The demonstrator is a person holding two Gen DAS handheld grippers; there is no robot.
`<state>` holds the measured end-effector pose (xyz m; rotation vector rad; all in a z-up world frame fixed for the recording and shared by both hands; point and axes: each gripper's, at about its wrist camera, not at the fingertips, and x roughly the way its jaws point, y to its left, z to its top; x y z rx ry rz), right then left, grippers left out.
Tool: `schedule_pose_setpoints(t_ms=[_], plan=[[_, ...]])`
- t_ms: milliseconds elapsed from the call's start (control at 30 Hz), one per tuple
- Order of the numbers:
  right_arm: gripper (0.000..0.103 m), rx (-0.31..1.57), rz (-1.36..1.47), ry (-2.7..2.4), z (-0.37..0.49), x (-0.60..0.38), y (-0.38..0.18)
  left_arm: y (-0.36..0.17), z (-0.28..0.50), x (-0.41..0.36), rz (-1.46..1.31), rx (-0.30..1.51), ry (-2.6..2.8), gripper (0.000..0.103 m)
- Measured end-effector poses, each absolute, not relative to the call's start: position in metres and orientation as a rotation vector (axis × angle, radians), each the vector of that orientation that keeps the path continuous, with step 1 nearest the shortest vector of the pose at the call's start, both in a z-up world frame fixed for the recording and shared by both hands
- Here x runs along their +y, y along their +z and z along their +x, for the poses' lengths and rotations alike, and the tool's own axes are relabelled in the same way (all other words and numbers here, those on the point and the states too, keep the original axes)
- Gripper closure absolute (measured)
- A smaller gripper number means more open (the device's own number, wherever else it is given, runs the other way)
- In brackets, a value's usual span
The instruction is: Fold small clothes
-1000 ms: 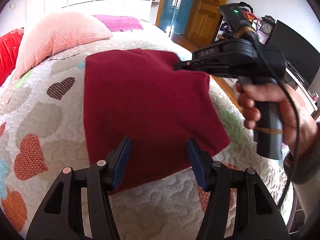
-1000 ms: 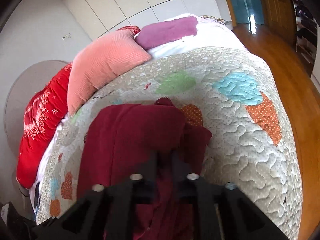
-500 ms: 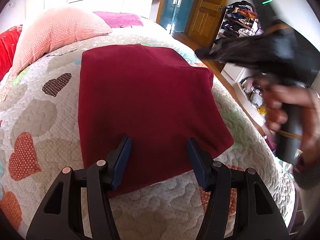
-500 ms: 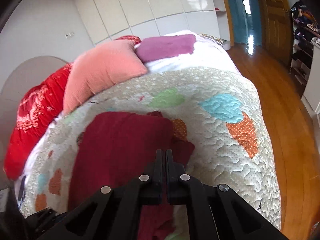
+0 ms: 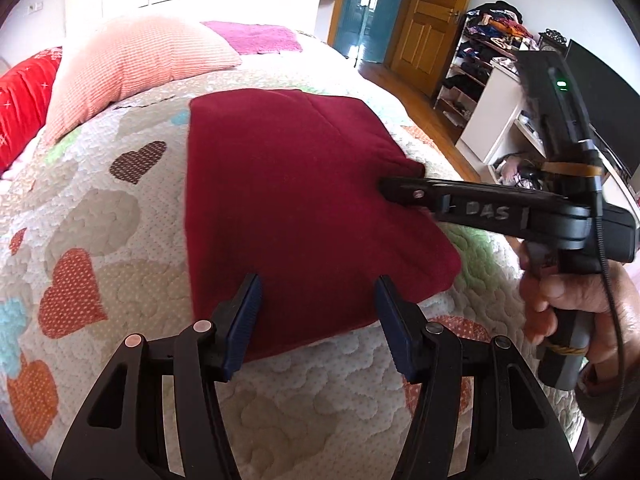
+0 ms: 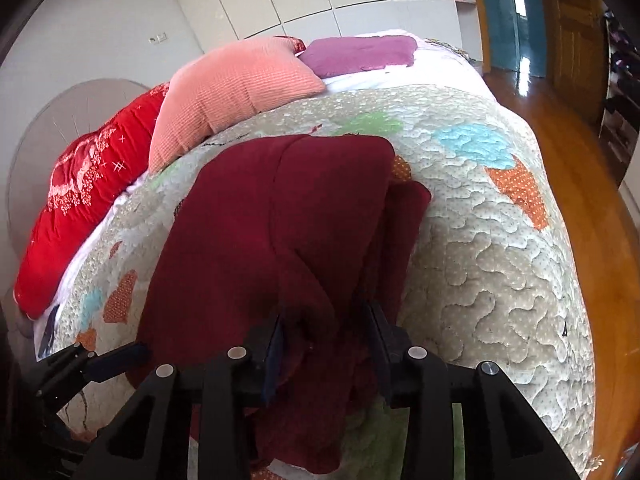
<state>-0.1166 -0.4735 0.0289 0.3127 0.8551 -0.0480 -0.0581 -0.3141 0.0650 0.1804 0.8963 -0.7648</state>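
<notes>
The cloth [image 5: 304,208] lies folded on the quilt [image 5: 100,216], its near edge between the left gripper's [image 5: 318,300] parted jaws, while the right gripper [image 6: 326,332], nearer, apparently straddles its bunched right edge, released.

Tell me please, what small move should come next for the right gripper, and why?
Probably close the right gripper on the dark red garment: its jaws stand open around a bunched edge there, while the left gripper waits open at the near hem.
</notes>
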Motion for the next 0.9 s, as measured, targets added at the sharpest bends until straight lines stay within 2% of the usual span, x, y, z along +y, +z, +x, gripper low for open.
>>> schedule_pose_setpoints(t_ms=[100,333,400,533,567,600,633,900], plan=[[0.067,0.855,0.325,-0.056,-0.125,-0.47,0.036,0.067,-0.057,-0.309,0.165,0.901,-0.747,0.045],[0.065,0.712,0.33,-0.045,-0.149,-0.459,0.076,0.069,-0.056,-0.302,0.144,0.901,-0.72,0.045],[0.059,0.711,0.337,-0.07,-0.146,-0.46,0.078,0.07,-0.053,-0.3,0.128,0.905,-0.712,0.045],[0.059,0.773,0.349,-0.113,-0.131,-0.463,0.066,0.07,-0.047,-0.298,0.107,0.914,-0.7,0.045],[0.061,0.79,0.351,-0.112,-0.127,-0.464,0.061,0.069,-0.047,-0.298,0.109,0.917,-0.7,0.045],[0.071,0.812,0.339,-0.113,-0.121,-0.463,0.054,0.068,-0.047,-0.299,0.113,0.92,-0.7,0.045],[0.073,0.827,0.318,-0.119,-0.118,-0.462,0.049,0.066,-0.046,-0.3,0.118,0.924,-0.698,0.045],[0.073,0.83,0.336,-0.135,-0.118,-0.47,0.03,0.055,-0.046,-0.303,0.132,0.935,-0.683,0.045]])
